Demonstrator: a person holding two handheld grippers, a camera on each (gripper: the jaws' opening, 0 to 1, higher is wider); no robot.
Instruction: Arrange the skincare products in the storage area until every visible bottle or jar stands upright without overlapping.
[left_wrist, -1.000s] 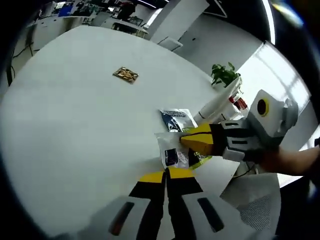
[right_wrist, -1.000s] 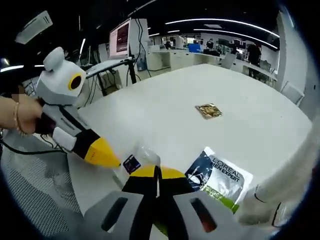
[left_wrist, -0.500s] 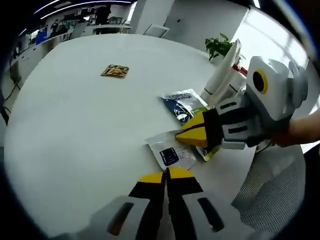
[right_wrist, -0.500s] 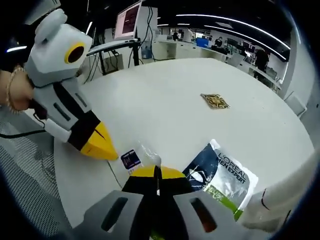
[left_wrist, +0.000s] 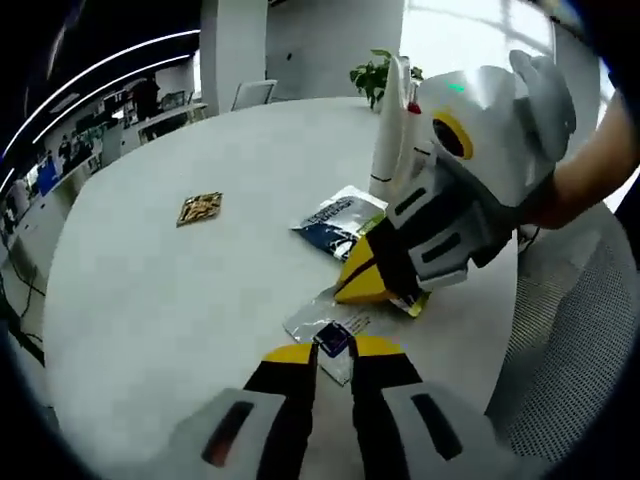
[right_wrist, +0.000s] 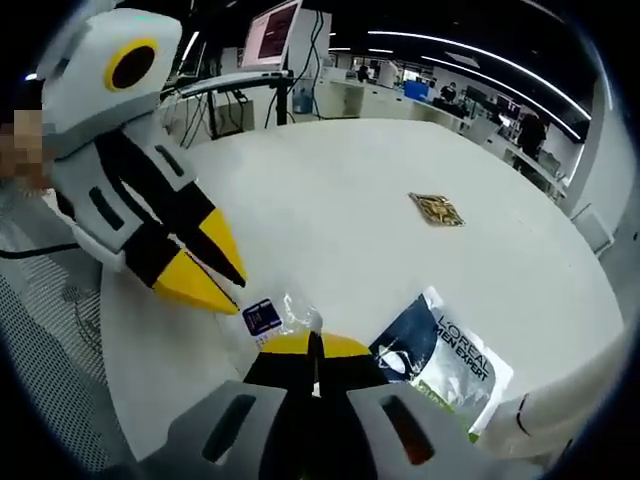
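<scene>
- Sachets here are thin, limp and slick: your right claw (right_wrist: 313, 348) is pinched closed on the clear sachet (left_wrist: 330, 322) at the worktop's (left_wrist: 190, 290) near edge.
- Your left claw (left_wrist: 333, 352) stands slightly parted around its near corner.
- Grip the sealed edge, not the film; the L'Oréal sachet (right_wrist: 440, 350) lies just right.
</scene>
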